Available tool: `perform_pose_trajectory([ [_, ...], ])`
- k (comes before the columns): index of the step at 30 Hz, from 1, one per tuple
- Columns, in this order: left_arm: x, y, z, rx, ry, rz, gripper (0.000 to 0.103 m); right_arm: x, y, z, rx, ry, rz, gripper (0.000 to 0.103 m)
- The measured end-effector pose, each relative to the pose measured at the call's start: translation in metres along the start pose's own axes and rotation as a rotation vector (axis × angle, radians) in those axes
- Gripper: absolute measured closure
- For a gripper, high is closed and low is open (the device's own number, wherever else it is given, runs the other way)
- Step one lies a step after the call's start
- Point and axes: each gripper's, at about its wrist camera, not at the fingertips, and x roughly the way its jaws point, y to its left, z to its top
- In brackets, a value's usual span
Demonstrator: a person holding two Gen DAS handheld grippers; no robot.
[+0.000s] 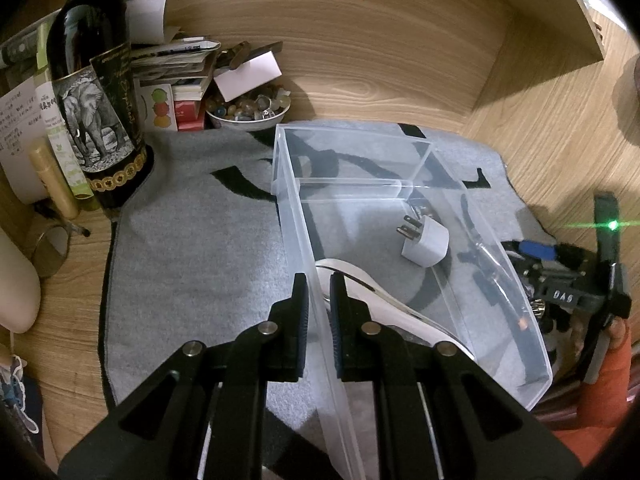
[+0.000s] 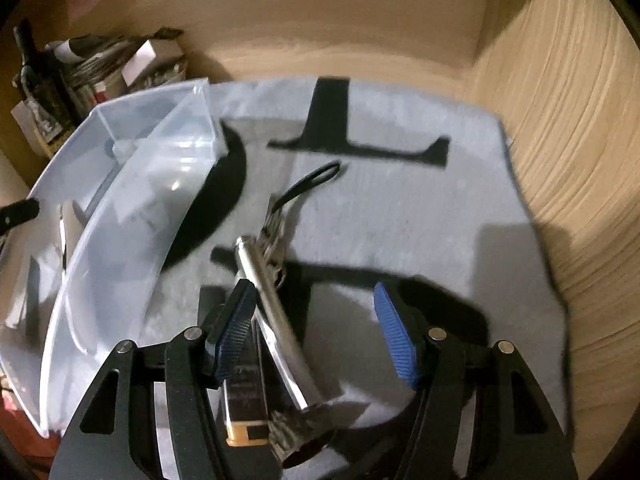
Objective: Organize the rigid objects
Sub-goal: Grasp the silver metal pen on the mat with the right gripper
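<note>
One clear bin: one white charger. Left tool clamping bin wall; right tool half-wide, gripping nothing, over one flashlight. Grey mat, wooden desk.

My left wrist feed is sharp and warmly lit, with a green lens flare at its right edge. My right wrist feed is smeared by motion blur, dimmer, with hard gripper shadows on the grey mat. Both bend strongly and darken toward their corners.

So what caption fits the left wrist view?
Left gripper clamps the clear bin wall; a white charger lies inside.
</note>
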Motion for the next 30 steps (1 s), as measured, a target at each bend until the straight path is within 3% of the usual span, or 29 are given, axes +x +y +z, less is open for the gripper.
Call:
perform_pose_trajectory([
  [3, 0.000, -0.001, 0.000, 0.001, 0.000, 0.006, 0.093, 0.002, 0.000, -0.002, -0.003, -0.002, 0.018, 0.051],
  [7, 0.000, -0.001, 0.000, 0.000, 0.000, 0.008, 0.093, 0.006, 0.001, -0.003, -0.012, 0.016, 0.036, 0.073],
  [10, 0.000, 0.000, 0.000, 0.001, 0.000, 0.009, 0.093, 0.007, 0.005, -0.003, -0.029, 0.005, 0.017, 0.076],
  [12, 0.000, 0.000, 0.000, 0.001, 0.001, 0.011, 0.093, 0.007, 0.003, -0.002, -0.023, -0.005, 0.021, 0.088],
  [23, 0.000, -0.001, -0.001, 0.003, 0.001, 0.019, 0.093, -0.014, -0.001, 0.008, 0.007, -0.127, 0.018, 0.089],
  [30, -0.001, 0.000, -0.001, 0.003, 0.001, 0.020, 0.093, -0.040, 0.011, 0.031, -0.001, -0.243, 0.065, 0.089],
])
